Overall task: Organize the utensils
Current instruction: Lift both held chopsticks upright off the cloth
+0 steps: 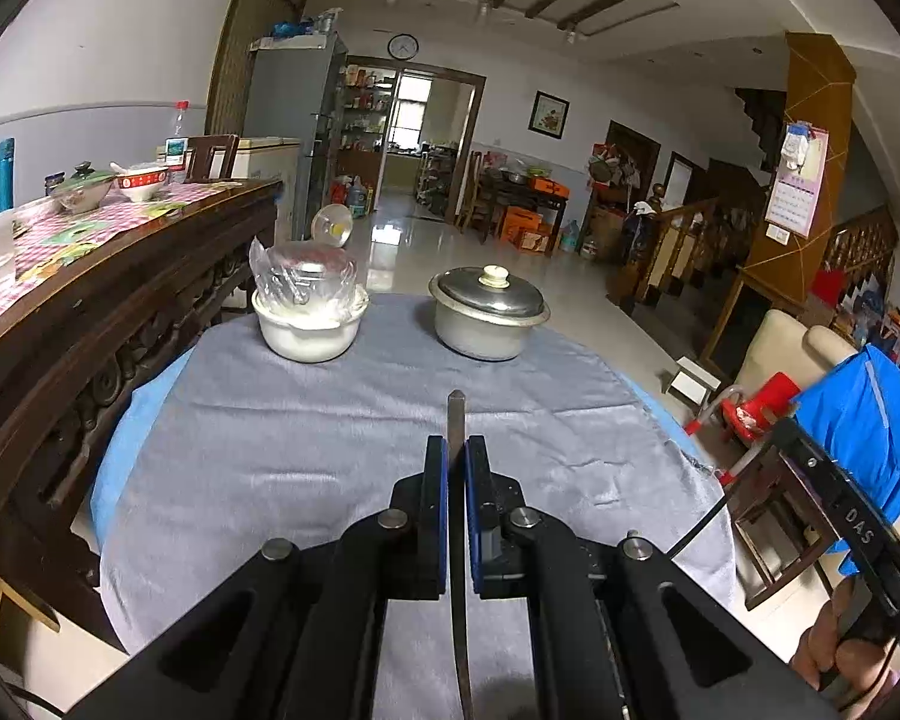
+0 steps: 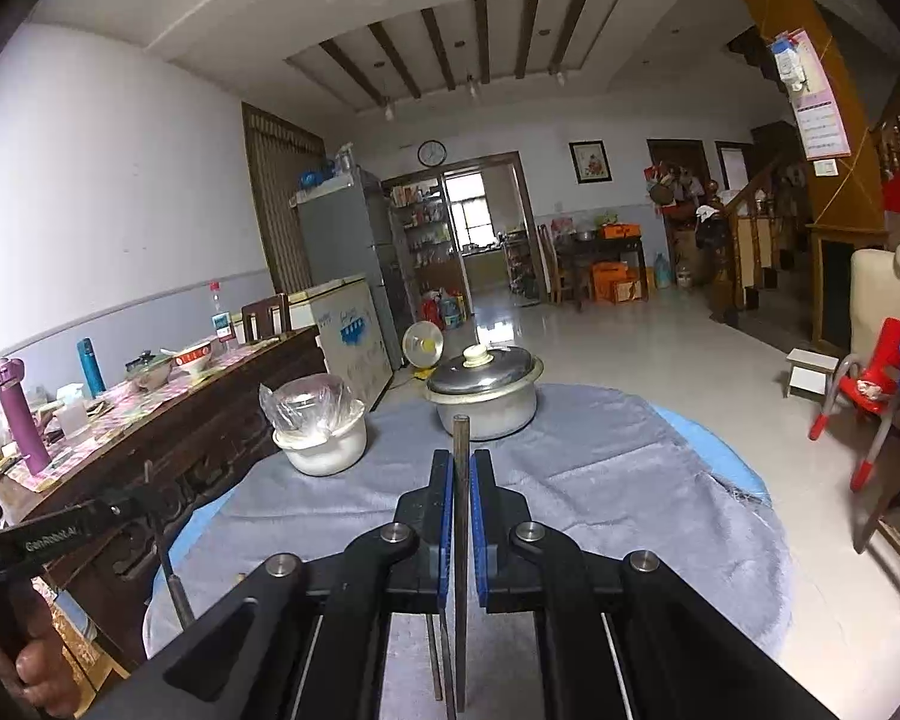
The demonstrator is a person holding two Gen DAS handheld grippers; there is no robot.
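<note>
My left gripper (image 1: 456, 444) is shut on a thin flat metal utensil handle (image 1: 456, 414) that sticks forward past the fingertips, held above the grey cloth (image 1: 306, 420). My right gripper (image 2: 462, 457) is shut on a similar dark metal utensil handle (image 2: 461, 438), also above the cloth (image 2: 600, 480). The working ends of both utensils are hidden below the jaws. The left gripper also shows at the left edge of the right wrist view, its metal utensil (image 2: 171, 564) hanging down.
A white pot with a plastic bag in it (image 1: 309, 315) (image 2: 324, 432) stands at the far left of the round table. A lidded metal pot (image 1: 486, 315) (image 2: 483, 390) stands far centre. A dark wooden sideboard (image 1: 108, 294) with dishes runs along the left. Red chair (image 2: 870, 384) at right.
</note>
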